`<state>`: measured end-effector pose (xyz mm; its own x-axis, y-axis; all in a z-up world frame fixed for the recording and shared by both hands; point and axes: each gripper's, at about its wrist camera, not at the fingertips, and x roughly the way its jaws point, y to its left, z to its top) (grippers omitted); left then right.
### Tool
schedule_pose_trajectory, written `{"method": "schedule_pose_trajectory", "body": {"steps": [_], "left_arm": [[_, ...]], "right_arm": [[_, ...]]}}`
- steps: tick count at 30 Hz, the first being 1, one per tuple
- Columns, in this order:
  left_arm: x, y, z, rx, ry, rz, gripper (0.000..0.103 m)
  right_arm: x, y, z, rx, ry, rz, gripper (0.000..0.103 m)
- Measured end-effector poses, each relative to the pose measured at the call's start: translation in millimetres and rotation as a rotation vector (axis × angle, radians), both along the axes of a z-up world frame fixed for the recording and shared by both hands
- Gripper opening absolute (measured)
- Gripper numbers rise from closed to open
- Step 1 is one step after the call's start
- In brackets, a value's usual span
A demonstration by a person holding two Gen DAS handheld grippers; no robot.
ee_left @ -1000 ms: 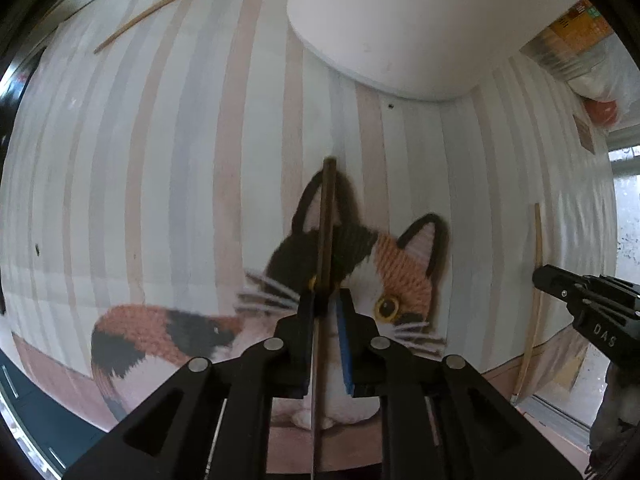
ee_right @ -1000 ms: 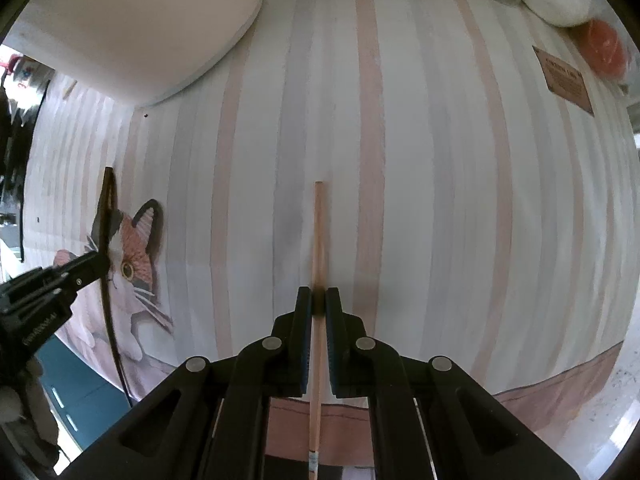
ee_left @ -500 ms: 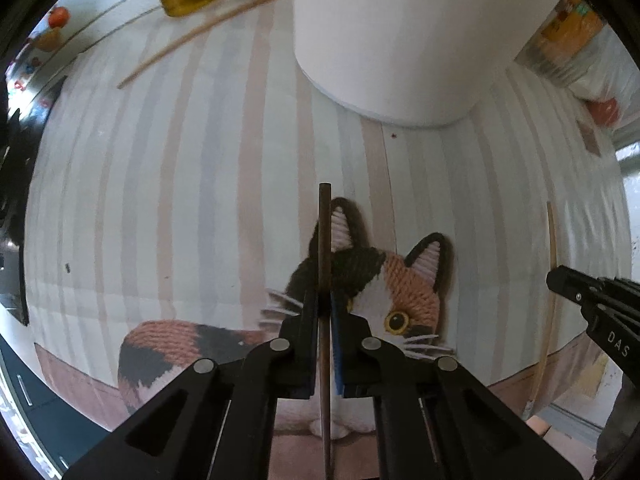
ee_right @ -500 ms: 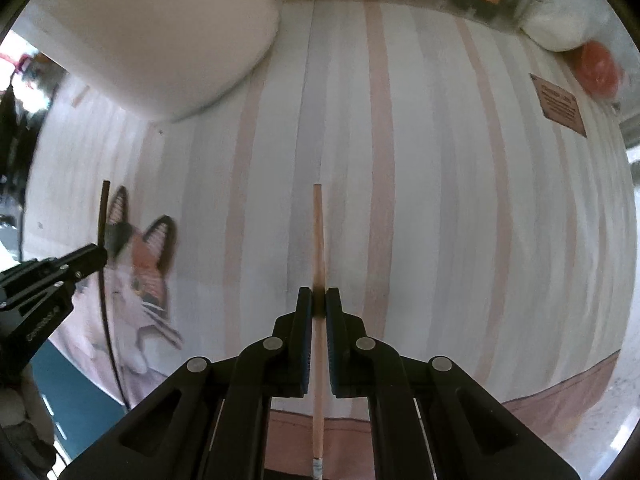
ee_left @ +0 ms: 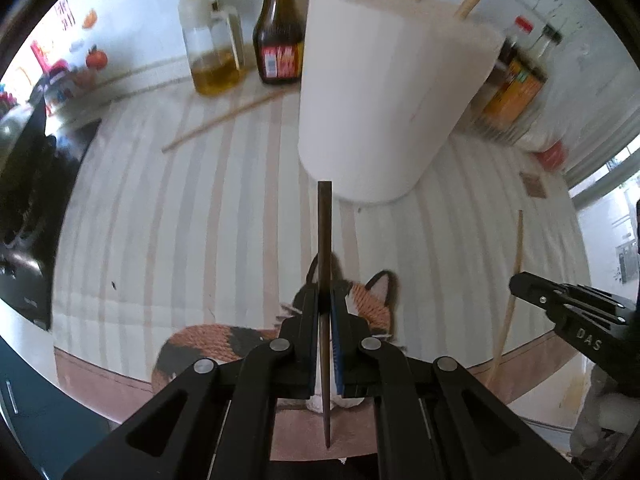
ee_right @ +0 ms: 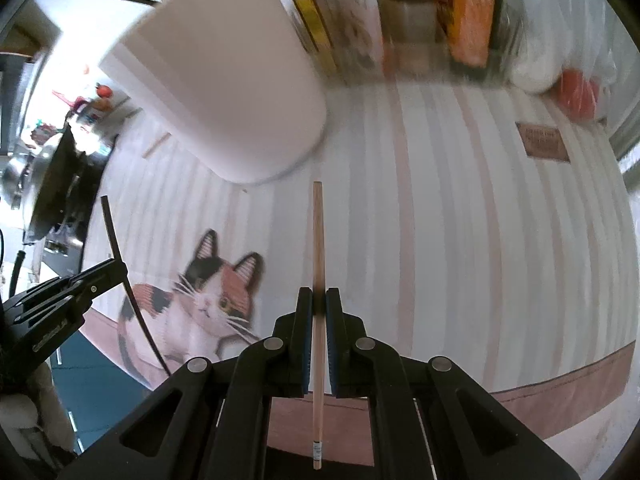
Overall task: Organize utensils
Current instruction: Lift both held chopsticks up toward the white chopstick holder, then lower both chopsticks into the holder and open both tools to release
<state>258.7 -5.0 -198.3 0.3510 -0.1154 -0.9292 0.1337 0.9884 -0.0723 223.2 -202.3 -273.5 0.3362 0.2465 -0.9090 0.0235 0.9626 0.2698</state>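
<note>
Two chopsticks are up off the mat, one in each gripper. The left gripper (ee_left: 325,300) has its jaws pinched tight on a dark chopstick (ee_left: 324,240), which runs straight ahead between the pads and ends in front of the base of the white holder (ee_left: 384,92). The right gripper (ee_right: 319,300) is clamped just as narrowly on a light wooden chopstick (ee_right: 317,232), its far end reaching toward the striped mat (ee_right: 460,220) just right of the holder's foot. Several sticks poke out of the holder's top. One more light chopstick (ee_left: 224,120) lies flat on the mat to the left of the holder, near an oil bottle (ee_left: 212,52) and a dark sauce bottle (ee_left: 280,36). Below both grippers sits the mat's calico cat picture (ee_right: 212,292).
</note>
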Motion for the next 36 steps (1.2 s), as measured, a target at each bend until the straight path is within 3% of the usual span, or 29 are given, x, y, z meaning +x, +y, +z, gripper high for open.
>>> {"method": "schedule_pose_trajectory", "body": {"steps": [19,36], "left_arm": [[12.3,-4.1,79.5,-0.033,-0.214,-0.034,0.003],[25.0,6.8,188.9,-0.095,-0.39,-0.028,0.003]], "right_arm": [[2.5,-1.2,92.8,0.055,-0.254,-0.034,0.006],[44.5,9.8,224.7,0.058,-0.502,-0.02,0.006]]}}
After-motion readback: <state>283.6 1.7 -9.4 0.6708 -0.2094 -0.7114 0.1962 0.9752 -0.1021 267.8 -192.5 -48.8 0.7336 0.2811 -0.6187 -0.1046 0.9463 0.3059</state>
